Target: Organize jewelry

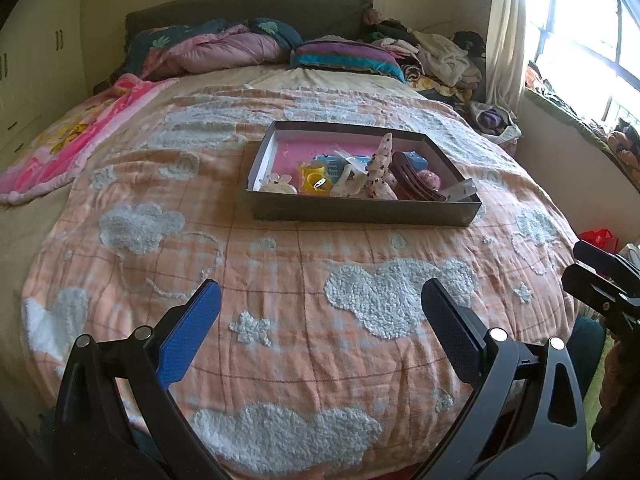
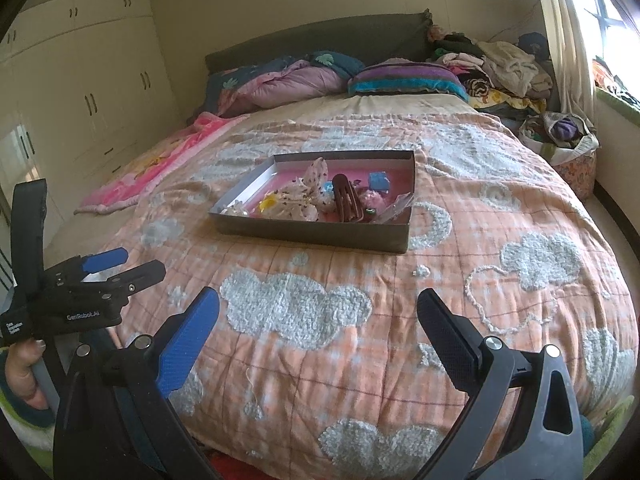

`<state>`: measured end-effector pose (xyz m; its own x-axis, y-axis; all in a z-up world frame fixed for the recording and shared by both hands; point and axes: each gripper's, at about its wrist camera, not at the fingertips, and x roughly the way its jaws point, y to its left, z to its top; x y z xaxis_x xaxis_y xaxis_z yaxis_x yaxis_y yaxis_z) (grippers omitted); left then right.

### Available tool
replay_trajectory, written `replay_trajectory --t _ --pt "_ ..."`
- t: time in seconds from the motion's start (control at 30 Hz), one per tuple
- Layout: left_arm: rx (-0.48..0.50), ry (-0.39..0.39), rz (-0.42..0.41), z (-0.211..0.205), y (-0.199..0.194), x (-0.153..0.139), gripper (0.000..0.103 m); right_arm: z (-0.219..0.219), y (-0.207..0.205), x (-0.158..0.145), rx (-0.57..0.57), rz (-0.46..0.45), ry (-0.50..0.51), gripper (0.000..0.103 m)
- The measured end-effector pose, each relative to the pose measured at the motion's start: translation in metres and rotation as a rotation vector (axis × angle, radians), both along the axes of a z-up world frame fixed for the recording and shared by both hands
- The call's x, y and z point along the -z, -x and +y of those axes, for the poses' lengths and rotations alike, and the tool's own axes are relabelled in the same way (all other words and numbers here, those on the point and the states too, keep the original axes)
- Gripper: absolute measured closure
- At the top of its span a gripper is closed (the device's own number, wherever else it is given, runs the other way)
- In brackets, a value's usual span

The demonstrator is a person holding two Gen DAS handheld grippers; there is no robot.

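Jewelry and hair pieces lay heaped in the shallow grey box (image 1: 360, 210) on the bed (image 1: 280, 280), crowded toward its near and right side over a pink lining: a yellow piece (image 1: 316, 178), a brown comb-like clip (image 2: 348, 200) and a spotted fabric piece (image 2: 304, 196) among them. Your left gripper (image 1: 320, 320) and right gripper (image 2: 318, 320) both hovered over the quilt with fingers spread wide, grasping nothing. The box lay straight ahead of both, well apart from the fingers, its long axis running left to right across your reach. You seemed about equally placed with either hand, the right perhaps nearer the clip.
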<state>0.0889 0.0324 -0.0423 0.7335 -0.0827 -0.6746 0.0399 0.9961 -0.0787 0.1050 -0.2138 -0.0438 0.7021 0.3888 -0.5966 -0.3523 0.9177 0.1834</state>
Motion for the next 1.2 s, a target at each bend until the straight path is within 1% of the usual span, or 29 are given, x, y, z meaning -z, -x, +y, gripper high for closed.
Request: replay_trajectory --t 0.3,0.43,1.2 --pt "-0.002 0.011 -0.019 0.001 0.003 -0.008 0.009 -0.004 0.001 -0.001 0.008 0.003 -0.004 0.004" --pt "-0.005 -0.005 -0.029 -0.001 0.005 -0.010 0.009 -0.004 0.001 -0.001 0.008 0.002 -0.001 0.004" --pt "0.003 -0.001 -0.025 -0.005 0.005 -0.009 0.009 -0.005 0.004 0.002 0.001 0.008 0.010 0.004"
